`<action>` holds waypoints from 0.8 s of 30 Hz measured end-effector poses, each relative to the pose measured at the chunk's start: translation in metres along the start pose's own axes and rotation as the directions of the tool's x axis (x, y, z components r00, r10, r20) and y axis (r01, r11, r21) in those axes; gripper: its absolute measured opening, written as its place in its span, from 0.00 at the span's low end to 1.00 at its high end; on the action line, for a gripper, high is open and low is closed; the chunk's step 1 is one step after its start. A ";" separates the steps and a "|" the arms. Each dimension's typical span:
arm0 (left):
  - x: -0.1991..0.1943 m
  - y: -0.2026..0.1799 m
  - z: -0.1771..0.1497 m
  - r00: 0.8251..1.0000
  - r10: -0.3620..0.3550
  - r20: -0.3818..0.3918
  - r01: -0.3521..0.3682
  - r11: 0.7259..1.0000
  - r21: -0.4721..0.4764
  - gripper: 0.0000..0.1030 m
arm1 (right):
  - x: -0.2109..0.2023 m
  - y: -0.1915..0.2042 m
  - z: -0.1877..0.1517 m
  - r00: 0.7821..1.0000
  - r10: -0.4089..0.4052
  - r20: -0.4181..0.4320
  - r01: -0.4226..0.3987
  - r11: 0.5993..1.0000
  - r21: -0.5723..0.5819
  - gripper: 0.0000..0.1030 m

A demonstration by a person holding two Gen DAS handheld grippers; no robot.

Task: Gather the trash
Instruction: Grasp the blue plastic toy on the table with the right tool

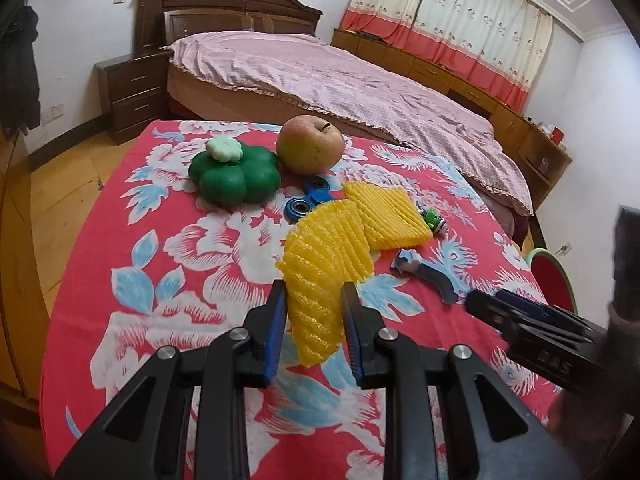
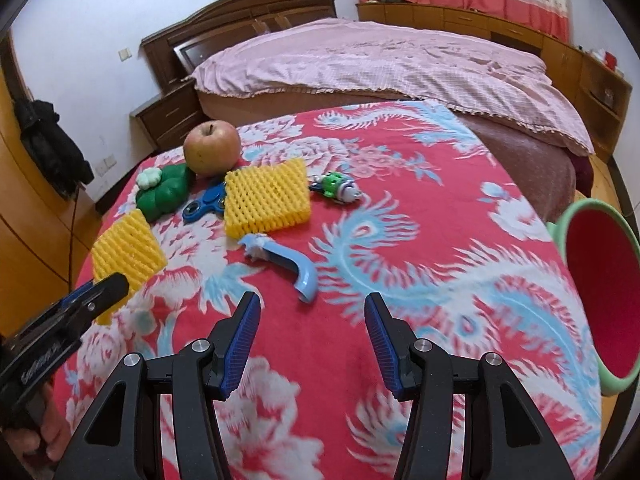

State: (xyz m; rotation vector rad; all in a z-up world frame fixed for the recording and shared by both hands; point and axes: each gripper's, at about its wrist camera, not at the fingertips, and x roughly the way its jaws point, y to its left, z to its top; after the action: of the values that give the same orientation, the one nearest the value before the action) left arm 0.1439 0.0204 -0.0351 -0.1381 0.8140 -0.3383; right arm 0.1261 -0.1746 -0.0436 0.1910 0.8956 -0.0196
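My left gripper (image 1: 314,292) is shut on a yellow foam fruit net (image 1: 320,272) and holds it above the table; the net also shows in the right wrist view (image 2: 126,250). A second yellow foam net (image 2: 266,198) lies flat mid-table, also in the left wrist view (image 1: 390,214). A broken blue plastic handle (image 2: 286,260) lies in front of it. My right gripper (image 2: 312,312) is open and empty, just short of the blue handle. A green bin with red inside (image 2: 600,292) stands off the table's right edge.
On the red floral tablecloth (image 2: 400,280) sit an apple (image 2: 212,148), a green pepper toy (image 2: 164,194), a blue fidget spinner (image 2: 204,202) and a small green toy car (image 2: 338,188). A bed (image 2: 380,60) stands behind the table.
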 end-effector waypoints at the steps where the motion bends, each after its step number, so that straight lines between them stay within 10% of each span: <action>1: 0.000 0.001 0.000 1.000 -0.006 0.002 0.006 1.000 0.002 0.26 | 0.004 0.001 0.001 1.000 0.000 -0.004 0.000 1.000 0.001 0.54; 14: 0.004 0.005 0.000 1.000 -0.023 0.006 0.023 0.999 -0.032 0.26 | 0.033 0.005 0.006 0.999 -0.003 -0.051 0.001 1.000 -0.030 0.14; 24: -0.010 -0.009 0.000 1.000 0.021 0.017 -0.020 0.998 -0.053 0.26 | 0.009 -0.014 -0.001 0.998 0.059 -0.012 -0.059 0.998 -0.014 0.13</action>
State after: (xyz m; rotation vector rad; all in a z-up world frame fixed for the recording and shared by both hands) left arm 0.1351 0.0153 -0.0260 -0.1815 0.8065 -0.2958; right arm 0.1301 -0.1874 -0.0534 0.2042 0.9007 0.0432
